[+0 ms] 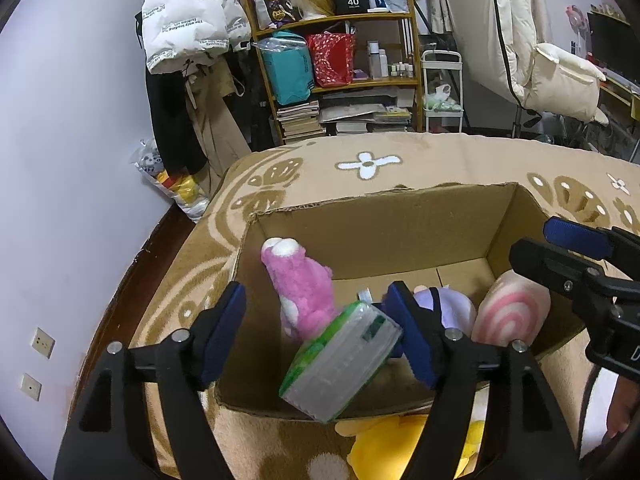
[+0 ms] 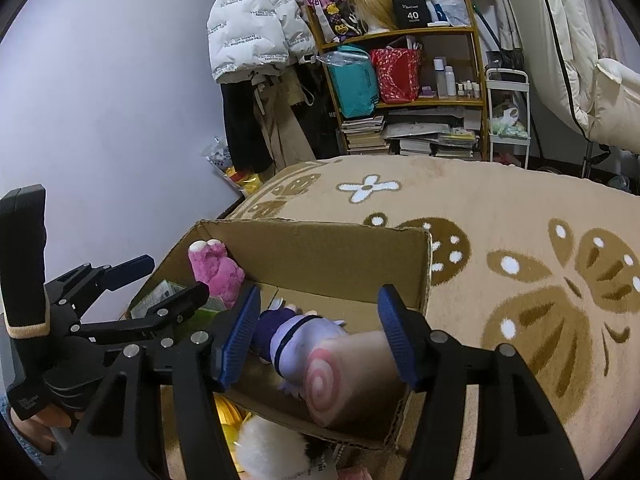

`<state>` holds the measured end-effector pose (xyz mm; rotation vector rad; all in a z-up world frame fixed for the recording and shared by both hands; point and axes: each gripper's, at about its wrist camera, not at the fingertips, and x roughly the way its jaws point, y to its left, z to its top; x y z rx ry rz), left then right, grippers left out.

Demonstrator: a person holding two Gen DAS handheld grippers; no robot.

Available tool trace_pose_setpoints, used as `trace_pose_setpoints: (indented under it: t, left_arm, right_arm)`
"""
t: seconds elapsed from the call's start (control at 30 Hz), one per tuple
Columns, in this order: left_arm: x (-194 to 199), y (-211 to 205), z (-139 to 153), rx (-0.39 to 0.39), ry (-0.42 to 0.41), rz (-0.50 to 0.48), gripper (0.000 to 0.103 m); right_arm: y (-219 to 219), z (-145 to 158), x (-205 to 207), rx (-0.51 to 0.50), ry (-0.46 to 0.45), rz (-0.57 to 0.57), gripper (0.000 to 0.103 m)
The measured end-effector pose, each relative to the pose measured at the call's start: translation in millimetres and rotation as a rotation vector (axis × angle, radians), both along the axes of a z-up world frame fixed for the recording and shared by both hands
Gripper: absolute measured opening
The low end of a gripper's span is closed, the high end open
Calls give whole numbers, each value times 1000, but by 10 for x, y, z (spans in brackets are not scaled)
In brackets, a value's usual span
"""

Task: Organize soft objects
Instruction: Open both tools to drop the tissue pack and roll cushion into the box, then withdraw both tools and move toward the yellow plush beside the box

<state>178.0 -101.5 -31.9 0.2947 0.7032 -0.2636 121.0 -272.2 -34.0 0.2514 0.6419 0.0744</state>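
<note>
Green-and-clear plastic-wrapped tissue pack tilted over open brown cardboard box, label unreadable; left gripper spread, right gripper spread.

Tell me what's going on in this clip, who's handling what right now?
A person with two handheld grippers is filling a cardboard box on a patterned blanket. The left gripper is open above the box, and a green tissue pack sits tilted between its fingers without visible contact on both sides. The right gripper is open over a pink swirl plush lying in the box. A pink plush and a purple plush are already inside.
</note>
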Motion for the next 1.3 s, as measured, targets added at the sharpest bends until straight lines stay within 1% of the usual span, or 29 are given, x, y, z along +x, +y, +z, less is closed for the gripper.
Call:
trace_pose_setpoints:
  t: [0.1,0.23,0.3,0.37,0.43,0.53,0.63,0.8,0.93,1.07,1.3]
  left_arm:
    - [-12,20,38,-7,-8,12,82]
    - [-44,64,117,-19,-12,24,85]
    - [-71,90,161,-5,-14,37,92]
    - [-113,132,224,-2,-29,50,96]
    - [-146,179,285,-12,-44,63,97]
    - [-194,252,369,-37,-42,78,98]
    - [-258,309,422,-49,-42,98,100]
    - [-396,415,481,-57,-25,122,100]
    - [-510,487,494,-50,-7,134,100]
    - [-628,542,471,-48,15,146,100]
    - [-780,622,406,-52,46,170,100]
  right_arm:
    - [10,20,-19,0,-3,5,64]
    - [26,75,-67,-2,-11,6,65]
    - [31,102,-93,-9,-8,9,69]
    - [38,135,-144,-15,-16,7,81]
    - [40,173,-199,-14,-25,1,85]
    - [47,221,-252,-9,-29,0,93]
    - [65,265,-327,-14,-38,-6,98]
    - [89,304,-454,-3,-39,-14,99]
    - [120,306,-535,-14,-28,-12,99]
    - [134,286,-625,-21,-15,-11,99]
    - [115,196,-782,0,13,-15,99]
